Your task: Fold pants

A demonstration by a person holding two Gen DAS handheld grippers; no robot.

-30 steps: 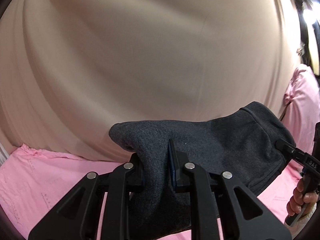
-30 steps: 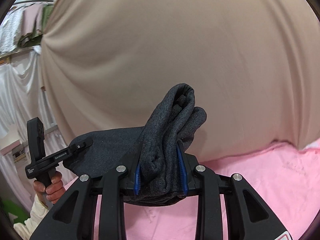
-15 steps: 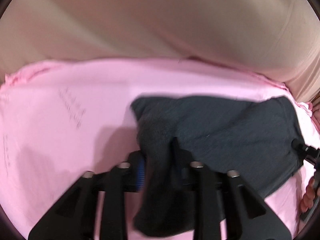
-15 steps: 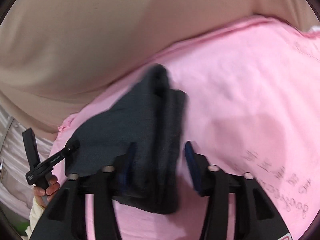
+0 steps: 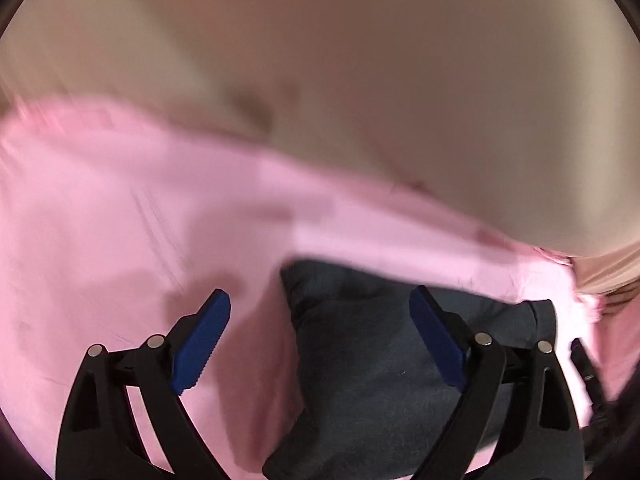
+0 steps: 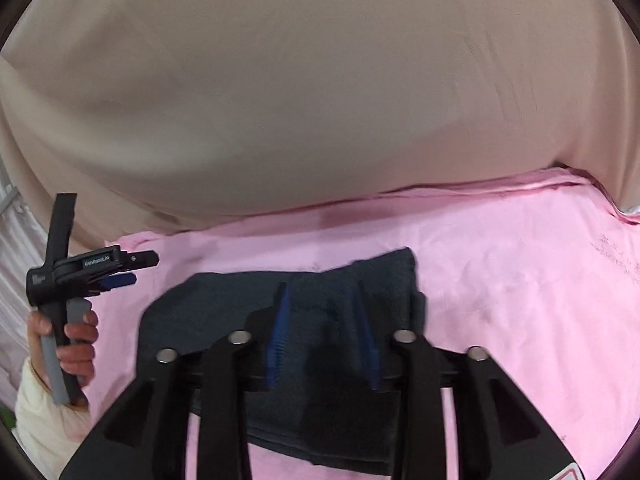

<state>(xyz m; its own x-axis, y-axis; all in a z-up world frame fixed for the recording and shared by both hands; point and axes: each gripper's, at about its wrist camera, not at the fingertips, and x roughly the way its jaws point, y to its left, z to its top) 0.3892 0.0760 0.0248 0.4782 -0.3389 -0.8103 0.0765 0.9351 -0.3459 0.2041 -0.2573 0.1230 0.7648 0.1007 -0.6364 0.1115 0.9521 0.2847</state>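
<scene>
The dark grey pants lie folded in a flat bundle on the pink sheet. My right gripper hovers right over them. Its blue pads stand apart and are closing, with the dark fabric under and between them, and no pinch shows. In the left wrist view my left gripper has its jaws spread wide and still opening. The pants lie loose below them, nearer the right finger. The right wrist view shows the left gripper to the left of the bundle, held by a hand.
A beige curtain hangs close behind the pink sheet's far edge. Bare pink sheet lies right of the pants and to their left. A cream sleeve and pale cloth are at the far left.
Both grippers came down from in front of the curtain and laid the pants on the pink sheet. The left gripper let go and opened wide. The right's pads came off the fabric.
</scene>
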